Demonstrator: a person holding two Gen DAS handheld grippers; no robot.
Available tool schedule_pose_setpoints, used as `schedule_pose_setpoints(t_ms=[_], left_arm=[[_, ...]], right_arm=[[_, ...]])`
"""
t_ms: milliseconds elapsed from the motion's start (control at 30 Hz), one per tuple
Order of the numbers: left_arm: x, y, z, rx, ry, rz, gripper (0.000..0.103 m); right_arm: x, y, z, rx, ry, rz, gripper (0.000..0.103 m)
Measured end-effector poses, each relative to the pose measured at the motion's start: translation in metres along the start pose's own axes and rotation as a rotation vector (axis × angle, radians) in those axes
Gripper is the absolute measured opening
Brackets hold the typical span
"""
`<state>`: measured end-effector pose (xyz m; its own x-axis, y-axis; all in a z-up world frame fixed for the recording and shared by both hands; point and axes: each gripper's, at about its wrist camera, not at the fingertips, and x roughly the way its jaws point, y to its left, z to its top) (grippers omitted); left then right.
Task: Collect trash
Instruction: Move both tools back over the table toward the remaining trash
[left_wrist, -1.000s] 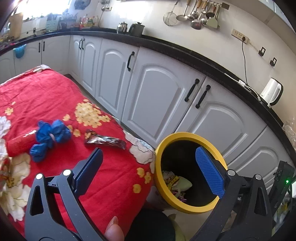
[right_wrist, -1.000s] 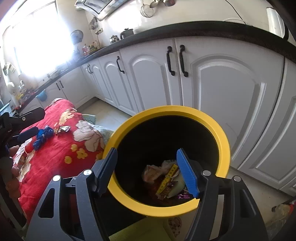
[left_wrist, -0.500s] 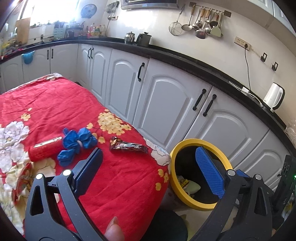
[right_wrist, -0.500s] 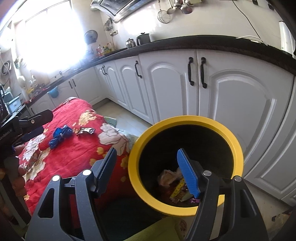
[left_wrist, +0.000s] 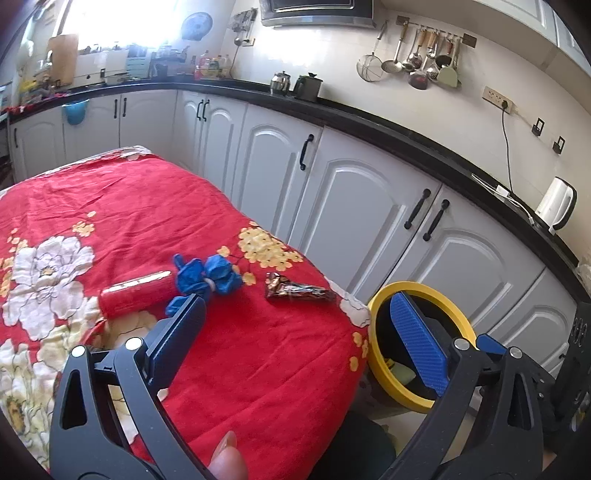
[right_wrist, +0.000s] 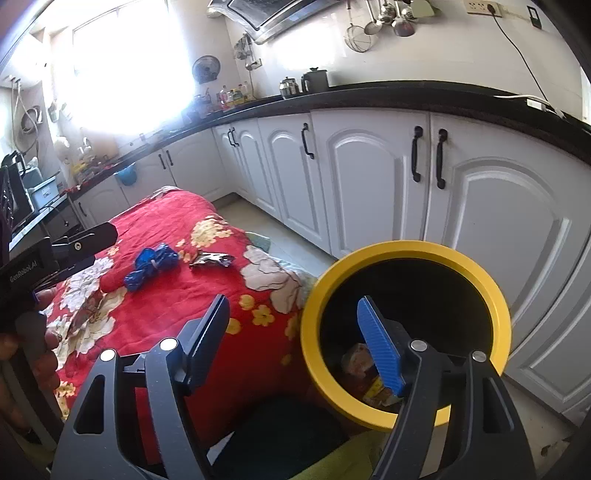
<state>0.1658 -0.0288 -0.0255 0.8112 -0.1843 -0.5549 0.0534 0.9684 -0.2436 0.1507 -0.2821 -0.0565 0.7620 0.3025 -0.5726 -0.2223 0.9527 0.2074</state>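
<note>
Your left hand-held gripper (left_wrist: 295, 336) hangs above the near edge of the red floral cloth (left_wrist: 155, 206) that covers the surface, its jaws spread wide with nothing between them. Beyond its tips three pieces of trash lie on the cloth: a crumpled blue plastic bundle (left_wrist: 205, 277) in the middle, a red cylindrical wrapper (left_wrist: 136, 293) touching the bundle's left side, and a dark brown snack wrapper (left_wrist: 297, 291) lying apart to its right, near the cloth's edge. Your right hand-held gripper (right_wrist: 295, 332) is over the gap between the surface and the yellow-rimmed trash bin (right_wrist: 495, 299), its blue-padded finger in front of the bin's mouth. Its jaws are opening and hold nothing. The bin stands on the floor just beside the corner of the surface, in front of the white cabinet doors (right_wrist: 369, 177), with crumpled wrappers (right_wrist: 356, 363) already lying at its bottom.
</note>
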Motion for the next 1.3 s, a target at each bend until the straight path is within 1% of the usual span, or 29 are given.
schedule_pose_setpoints(t_ms=[300, 767, 933, 1067, 1167, 1300], left_arm=[[-0.013, 0.02, 0.001, -0.01, -0.015, 0.029, 0.092], [-0.033, 0.071, -0.002, 0.025, -0.018, 0.137, 0.092], [-0.038, 0.096, -0.007, 0.025, -0.005, 0.182, 0.092], [-0.041, 0.117, -0.013, 0.014, 0.008, 0.202, 0.092], [-0.042, 0.129, -0.017, -0.004, 0.018, 0.21, 0.092], [-0.04, 0.144, -0.023, -0.038, 0.036, 0.212, 0.092]], right_arm=[[0.001, 0.025, 0.005, -0.029, -0.007, 0.031, 0.072], [0.015, 0.073, 0.017, -0.094, -0.004, 0.091, 0.072], [0.028, 0.094, 0.022, -0.118, 0.007, 0.12, 0.072], [0.045, 0.113, 0.026, -0.135, 0.023, 0.147, 0.072], [0.06, 0.125, 0.03, -0.14, 0.041, 0.166, 0.072], [0.079, 0.139, 0.034, -0.148, 0.06, 0.17, 0.072]])
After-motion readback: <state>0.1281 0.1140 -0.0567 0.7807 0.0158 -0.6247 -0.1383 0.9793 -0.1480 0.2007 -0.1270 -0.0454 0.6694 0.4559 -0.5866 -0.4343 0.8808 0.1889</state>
